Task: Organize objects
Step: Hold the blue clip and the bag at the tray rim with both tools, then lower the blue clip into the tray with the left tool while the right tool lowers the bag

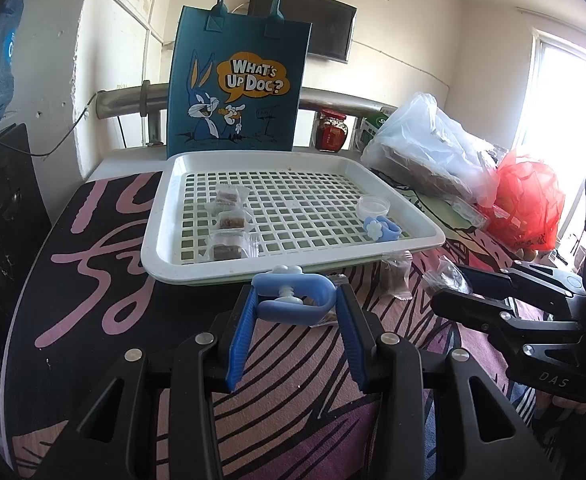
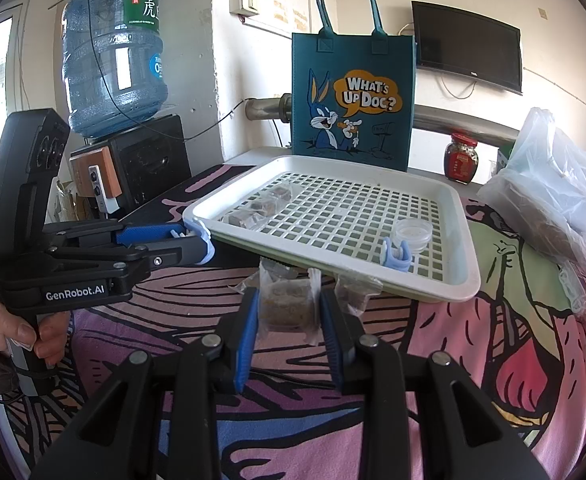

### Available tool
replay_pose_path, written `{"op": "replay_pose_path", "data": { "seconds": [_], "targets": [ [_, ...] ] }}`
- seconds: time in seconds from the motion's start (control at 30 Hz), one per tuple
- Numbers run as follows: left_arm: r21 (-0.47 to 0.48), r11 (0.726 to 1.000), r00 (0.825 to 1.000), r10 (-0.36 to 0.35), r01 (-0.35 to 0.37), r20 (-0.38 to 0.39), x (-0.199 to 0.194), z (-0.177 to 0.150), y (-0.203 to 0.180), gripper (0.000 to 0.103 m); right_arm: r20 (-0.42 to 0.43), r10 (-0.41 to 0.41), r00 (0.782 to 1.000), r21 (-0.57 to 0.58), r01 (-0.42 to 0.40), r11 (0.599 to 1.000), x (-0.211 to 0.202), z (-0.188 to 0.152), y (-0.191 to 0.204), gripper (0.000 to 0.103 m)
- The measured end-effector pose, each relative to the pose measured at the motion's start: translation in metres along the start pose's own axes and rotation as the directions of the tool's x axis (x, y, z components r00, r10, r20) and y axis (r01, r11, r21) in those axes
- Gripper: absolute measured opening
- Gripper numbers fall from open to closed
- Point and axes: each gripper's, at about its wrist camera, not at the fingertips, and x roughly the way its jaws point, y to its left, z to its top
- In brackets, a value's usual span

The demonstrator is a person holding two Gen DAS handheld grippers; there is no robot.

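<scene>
My left gripper (image 1: 295, 300) is shut on a blue clip with a white flower knob (image 1: 293, 298), held just in front of the white grid tray (image 1: 293, 258); it also shows in the right wrist view (image 2: 201, 246). My right gripper (image 2: 287, 304) is shut on a clear-wrapped brown snack packet (image 2: 287, 306) in front of the tray (image 2: 449, 292). On the tray lie three wrapped snacks (image 1: 227, 224) at its left, a second blue flower clip (image 1: 383, 229) and a small clear cup (image 1: 373, 206) at its right.
A teal cartoon tote bag (image 1: 237, 80) stands behind the tray. A red-lidded jar (image 1: 331, 130), clear plastic bags (image 1: 425, 148) and a red bag (image 1: 527, 204) crowd the right. Loose wrapped snacks (image 1: 397, 280) lie on the patterned cloth. A water jug (image 2: 111, 56) stands left.
</scene>
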Motion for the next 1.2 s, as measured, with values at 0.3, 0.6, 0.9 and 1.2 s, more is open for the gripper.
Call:
{"op": "replay_pose_path", "data": {
  "seconds": [0.3,0.6,0.9,1.2],
  "targets": [
    [0.000,1.000,1.000,-0.002,0.002,-0.003,0.001,0.001,0.000,0.039,0.003,0.003,1.000,0.000,-0.003,1.000,0.000,-0.001,0.003,0.030],
    [-0.022,1.000,1.000,-0.015,0.014,-0.027,0.006,0.002,0.003,0.039,-0.012,0.019,1.000,0.022,-0.019,1.000,0.001,0.000,-0.006,0.030],
    [-0.137,0.990,0.995,-0.039,0.027,-0.087,0.015,0.001,0.026,0.039,-0.035,0.062,0.997,0.200,-0.054,0.978,0.006,-0.002,-0.042,0.030],
    [-0.100,0.992,0.997,0.070,-0.072,-0.021,-0.007,0.052,0.052,0.039,0.008,0.007,1.000,0.302,-0.009,0.953,-0.027,0.028,-0.091,0.030]
  ]
}}
